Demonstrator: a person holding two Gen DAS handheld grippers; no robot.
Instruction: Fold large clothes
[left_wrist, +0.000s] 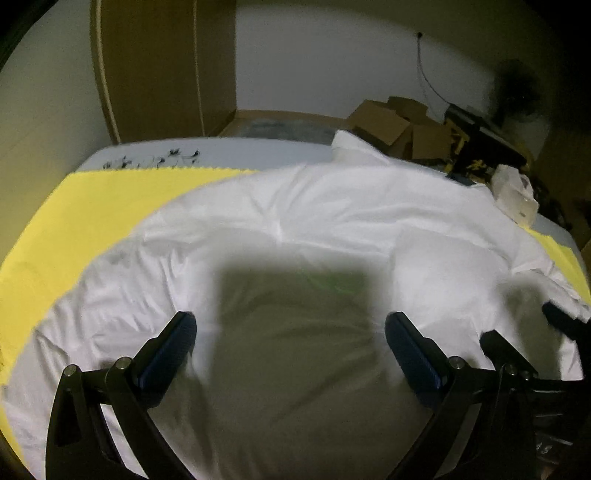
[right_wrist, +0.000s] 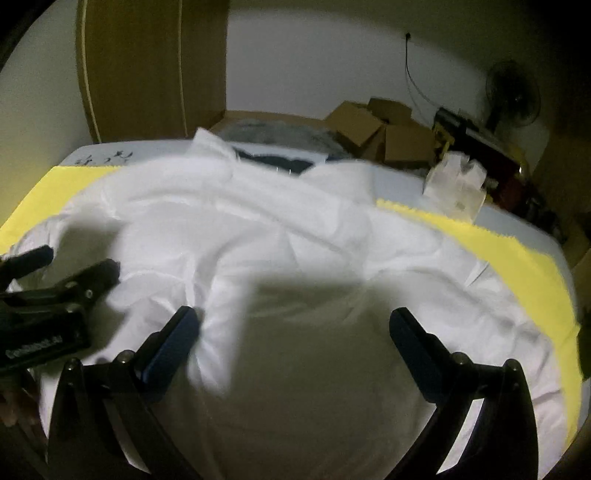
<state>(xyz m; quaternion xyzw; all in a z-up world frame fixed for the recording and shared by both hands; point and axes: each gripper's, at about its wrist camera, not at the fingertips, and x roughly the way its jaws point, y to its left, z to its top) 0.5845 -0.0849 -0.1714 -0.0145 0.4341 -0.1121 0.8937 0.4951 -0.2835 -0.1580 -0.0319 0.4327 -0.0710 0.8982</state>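
Two claws hang over a white shirt (left_wrist: 314, 206) spread on a yellow cloth (left_wrist: 92, 206) on the bench. The left claw (left_wrist: 290, 328) is wide open, holding nothing. The right claw (right_wrist: 293, 325) too. Boxes (right_wrist: 373, 133) sit at 1 o'clock.

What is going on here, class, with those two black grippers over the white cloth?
A person holds a gripper in each hand above a large white garment spread over a yellow sheet. The left gripper and the right gripper both hang open, holding nothing. The garment lies rumpled and not yet neatly folded.
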